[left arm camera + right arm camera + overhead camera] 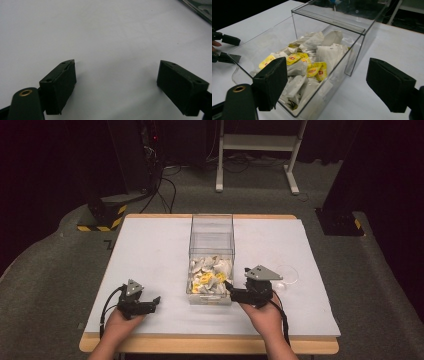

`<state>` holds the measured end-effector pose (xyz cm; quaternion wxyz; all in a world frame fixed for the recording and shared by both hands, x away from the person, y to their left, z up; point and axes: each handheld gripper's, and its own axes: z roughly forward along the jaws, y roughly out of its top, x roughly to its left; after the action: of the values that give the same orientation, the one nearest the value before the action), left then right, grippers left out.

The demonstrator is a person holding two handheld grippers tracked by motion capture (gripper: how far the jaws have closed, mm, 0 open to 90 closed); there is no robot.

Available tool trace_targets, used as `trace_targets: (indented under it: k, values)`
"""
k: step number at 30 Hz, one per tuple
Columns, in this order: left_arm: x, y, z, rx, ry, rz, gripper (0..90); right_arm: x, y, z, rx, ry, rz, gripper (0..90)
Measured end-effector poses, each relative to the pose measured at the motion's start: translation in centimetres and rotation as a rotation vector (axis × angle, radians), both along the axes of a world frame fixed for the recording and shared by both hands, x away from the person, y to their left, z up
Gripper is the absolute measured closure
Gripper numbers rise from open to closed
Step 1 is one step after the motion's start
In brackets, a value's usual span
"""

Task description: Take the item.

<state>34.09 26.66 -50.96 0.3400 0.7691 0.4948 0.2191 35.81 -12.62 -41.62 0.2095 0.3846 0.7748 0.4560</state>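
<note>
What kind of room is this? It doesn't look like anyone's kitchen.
Probably a lab or recording studio, not a home. Black curtains close it off, cables run over a grey carpet, and yellow-and-black hazard tape marks a stand's base. The white-covered table carries a clear box of tea bags.

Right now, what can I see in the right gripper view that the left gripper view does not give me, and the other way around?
Right gripper view: the inside of the clear box, piled with white tea bags and yellow tags, plus the other hand-held gripper farther off. Left gripper view: mostly bare white table, with a corner of the box at the top right edge. Both: two black jaws standing wide apart, holding nothing, above the same table.
</note>
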Motion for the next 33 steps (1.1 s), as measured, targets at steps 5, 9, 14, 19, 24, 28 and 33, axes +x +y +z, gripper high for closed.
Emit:
trace_targets:
  k: [5, 9, 14, 19, 24, 28, 33]
  values:
    - [0.0, 0.0, 0.0, 0.001, 0.000, -0.001, 16.2, 0.5, 1.4, -0.2, -0.001, 0.023, 0.037, 21.1]
    - [0.0, 0.0, 0.0, 0.000, 0.000, 0.000, 16.2, 0.9, 2.0, -0.4, -0.007, 0.034, 0.043, 21.6]
    - [0.0, 0.0, 0.0, 0.000, 0.000, 0.000, 16.2, 1.4, 2.7, -0.7, -0.005, 0.048, 0.052, 24.5]
    - [0.0, 0.0, 0.0, 0.000, 0.000, 0.000, 16.2, 1.8, 3.6, -0.8, -0.020, 0.066, 0.066, 28.6]
    - [0.0, 0.0, 0.0, -0.001, 0.000, 0.000, 16.2, 2.4, 4.2, -1.0, -0.056, 0.084, 0.072, 32.7]
    - [0.0, 0.0, 0.0, 0.000, 0.000, 0.000, 16.2, 2.8, 4.4, -1.2, -0.074, 0.097, 0.080, 39.8]
    - [0.0, 0.0, 0.0, 0.000, 0.000, 0.000, 16.2, 2.9, 4.8, -1.6, -0.115, 0.113, 0.095, 49.7]
